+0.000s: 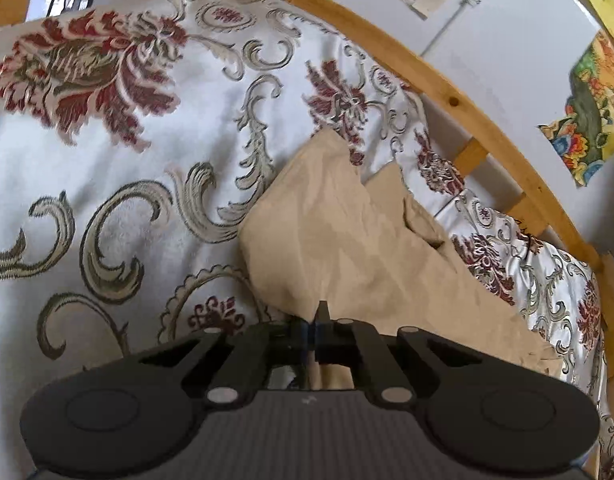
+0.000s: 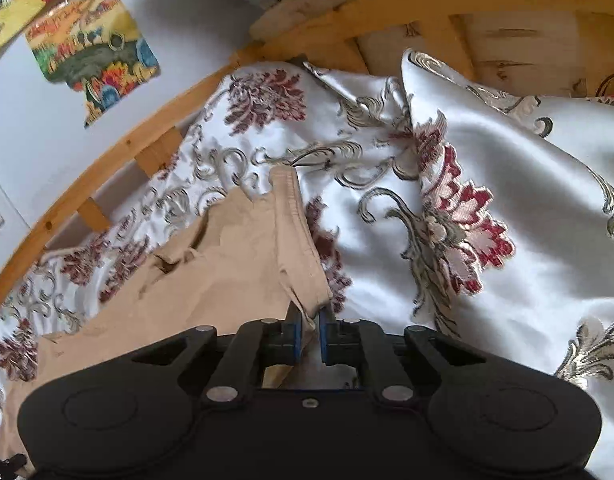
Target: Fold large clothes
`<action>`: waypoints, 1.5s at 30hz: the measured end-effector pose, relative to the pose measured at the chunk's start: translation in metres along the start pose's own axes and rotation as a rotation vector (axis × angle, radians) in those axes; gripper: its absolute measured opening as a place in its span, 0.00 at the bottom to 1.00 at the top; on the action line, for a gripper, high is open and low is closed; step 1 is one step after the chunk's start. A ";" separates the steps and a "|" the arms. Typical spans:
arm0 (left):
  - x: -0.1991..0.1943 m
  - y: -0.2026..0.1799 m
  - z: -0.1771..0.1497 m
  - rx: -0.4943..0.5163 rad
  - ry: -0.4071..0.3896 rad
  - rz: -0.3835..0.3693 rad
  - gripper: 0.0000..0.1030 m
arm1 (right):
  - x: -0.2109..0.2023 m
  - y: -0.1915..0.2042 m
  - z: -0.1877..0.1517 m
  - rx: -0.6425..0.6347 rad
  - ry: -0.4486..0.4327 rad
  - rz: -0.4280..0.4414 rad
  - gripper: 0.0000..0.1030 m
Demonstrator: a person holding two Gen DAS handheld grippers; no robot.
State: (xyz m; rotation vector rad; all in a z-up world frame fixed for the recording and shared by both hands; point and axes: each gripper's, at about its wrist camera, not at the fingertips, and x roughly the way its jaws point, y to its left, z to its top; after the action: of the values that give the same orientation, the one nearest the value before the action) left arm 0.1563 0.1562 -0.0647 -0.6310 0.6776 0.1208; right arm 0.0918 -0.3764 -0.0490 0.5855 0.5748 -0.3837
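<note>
Both grippers pinched the tan garment point(image 1: 347, 240): my left gripper point(image 1: 321, 316) had its jaws together on the cloth at lower centre, my right gripper point(image 2: 309, 320) clamped a hemmed edge. That garment lay crumpled across the flowered bedspread point(image 1: 147, 168), below the wooden rail point(image 1: 447, 92) at upper right.
</note>
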 end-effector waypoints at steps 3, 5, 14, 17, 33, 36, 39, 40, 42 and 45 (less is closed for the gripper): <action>0.003 0.005 0.000 -0.029 0.001 -0.010 0.18 | 0.003 0.012 -0.005 -0.075 -0.033 -0.042 0.32; 0.005 0.008 -0.002 -0.042 0.001 -0.022 0.37 | 0.003 0.020 -0.011 -0.130 -0.068 -0.079 0.50; 0.021 0.008 -0.008 -0.054 0.020 -0.082 0.76 | 0.007 0.075 -0.047 -0.539 -0.253 -0.025 0.83; 0.022 0.003 -0.007 -0.027 0.014 -0.092 0.84 | 0.016 0.103 -0.069 -0.729 -0.313 0.076 0.89; 0.024 -0.030 0.001 0.194 0.015 -0.004 0.06 | 0.080 0.170 -0.109 -0.947 -0.156 0.251 0.88; 0.006 -0.053 0.005 0.253 -0.026 -0.048 0.03 | 0.081 0.170 -0.112 -0.943 -0.153 0.245 0.88; -0.018 -0.099 0.005 0.454 -0.088 -0.113 0.02 | 0.082 0.165 -0.107 -0.902 -0.131 0.253 0.88; -0.025 -0.118 0.003 0.547 -0.100 -0.114 0.02 | 0.084 0.163 -0.104 -0.882 -0.121 0.257 0.87; -0.034 -0.145 -0.002 0.641 -0.108 -0.140 0.02 | 0.084 0.161 -0.101 -0.853 -0.112 0.266 0.87; -0.041 -0.183 -0.005 0.754 -0.102 -0.204 0.02 | 0.082 0.153 -0.092 -0.793 -0.108 0.300 0.86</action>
State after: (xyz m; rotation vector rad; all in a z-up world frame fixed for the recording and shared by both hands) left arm 0.1772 0.0090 0.0503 0.0355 0.5041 -0.2839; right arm 0.1940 -0.2164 -0.1000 -0.1166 0.4763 0.1094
